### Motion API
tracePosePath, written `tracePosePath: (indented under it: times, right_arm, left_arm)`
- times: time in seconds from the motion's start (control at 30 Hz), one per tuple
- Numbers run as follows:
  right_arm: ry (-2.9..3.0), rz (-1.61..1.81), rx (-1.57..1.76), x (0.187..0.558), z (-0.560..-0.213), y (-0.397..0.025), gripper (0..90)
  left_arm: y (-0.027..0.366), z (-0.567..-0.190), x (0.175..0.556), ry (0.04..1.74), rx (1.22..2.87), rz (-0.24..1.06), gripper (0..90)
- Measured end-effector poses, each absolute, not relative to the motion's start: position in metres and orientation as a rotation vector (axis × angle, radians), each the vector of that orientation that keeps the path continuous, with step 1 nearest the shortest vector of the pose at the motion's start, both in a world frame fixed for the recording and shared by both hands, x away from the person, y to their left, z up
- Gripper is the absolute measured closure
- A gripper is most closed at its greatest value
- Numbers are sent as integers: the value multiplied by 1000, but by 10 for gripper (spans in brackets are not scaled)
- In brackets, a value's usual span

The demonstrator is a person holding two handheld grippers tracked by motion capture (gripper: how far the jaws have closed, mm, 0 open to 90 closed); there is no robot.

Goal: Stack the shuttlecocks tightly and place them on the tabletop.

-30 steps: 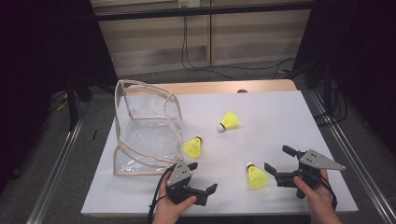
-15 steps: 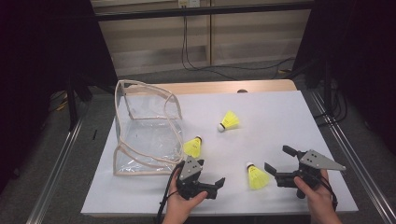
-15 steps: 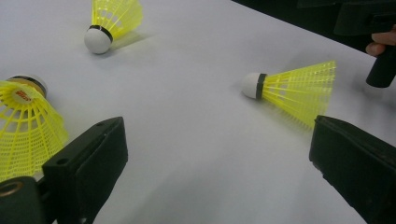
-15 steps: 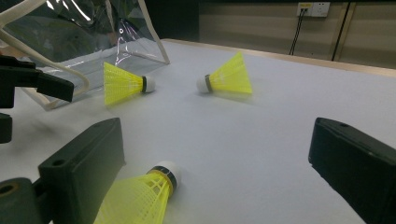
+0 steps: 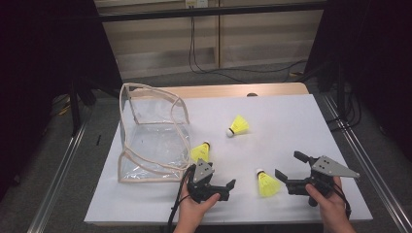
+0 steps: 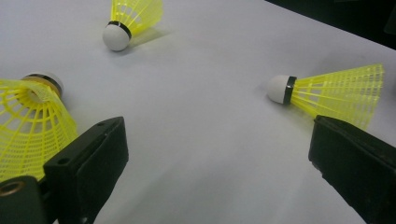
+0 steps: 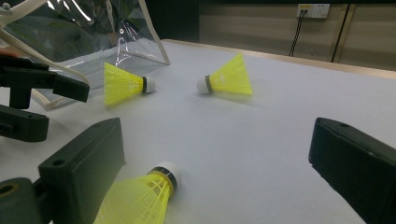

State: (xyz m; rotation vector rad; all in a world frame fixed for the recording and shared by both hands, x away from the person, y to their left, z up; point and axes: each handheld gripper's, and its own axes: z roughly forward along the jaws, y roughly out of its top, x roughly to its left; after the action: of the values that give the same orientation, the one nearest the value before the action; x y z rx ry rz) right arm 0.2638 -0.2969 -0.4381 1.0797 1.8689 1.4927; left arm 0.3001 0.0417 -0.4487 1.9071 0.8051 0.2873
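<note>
Three yellow shuttlecocks lie on the white table (image 5: 291, 121). One (image 5: 238, 125) is near the middle, one (image 5: 200, 152) lies by the clear bag (image 5: 150, 136), and one (image 5: 266, 183) lies at the front. My left gripper (image 5: 228, 190) stands open and empty near the front edge, just below the shuttlecock by the bag. In the left gripper view that shuttlecock (image 6: 32, 121) lies beside the left jaw and the front one (image 6: 336, 91) ahead of the right jaw. My right gripper (image 5: 289, 166) is open, just right of the front shuttlecock (image 7: 140, 196), which lies by its left jaw.
The clear plastic bag (image 7: 93, 32) with a cream rim lies open on the table's left side. A wooden strip (image 5: 233, 91) runs along the far edge. Metal rails (image 5: 359, 155) flank the table. The right gripper view shows my left gripper (image 7: 28, 98) at its left.
My left gripper has shifted a little to the right along the front edge and turned. The right gripper and the shuttlecocks have stayed put.
</note>
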Motion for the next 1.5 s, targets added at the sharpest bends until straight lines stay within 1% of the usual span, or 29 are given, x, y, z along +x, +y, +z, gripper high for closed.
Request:
tracePosePath:
  times: [0.27, 0.93, 1.17, 1.27, 1.43, 1.5]
  right_arm:
    - [1870, 1492, 1076, 264, -438, -296, 28]
    - [1871, 1501, 1074, 264, -438, -297, 28]
    - [1870, 1503, 1078, 264, -438, -297, 28]
    - [1869, 1505, 1073, 264, -438, -296, 28]
    - [1870, 1506, 1070, 264, -438, -296, 28]
    - [1871, 1504, 1069, 264, -438, -296, 28]
  left_arm:
    - [44, -451, 303, 832, 1925, 337, 48]
    - [33, -453, 309, 940, 1882, 435, 57]
    - [32, -452, 308, 960, 1844, 452, 64]
    - [30, -451, 306, 975, 1813, 478, 45]
    - [28, -452, 307, 1000, 1800, 527, 56]
    - [25, -452, 308, 1013, 1791, 542, 43]
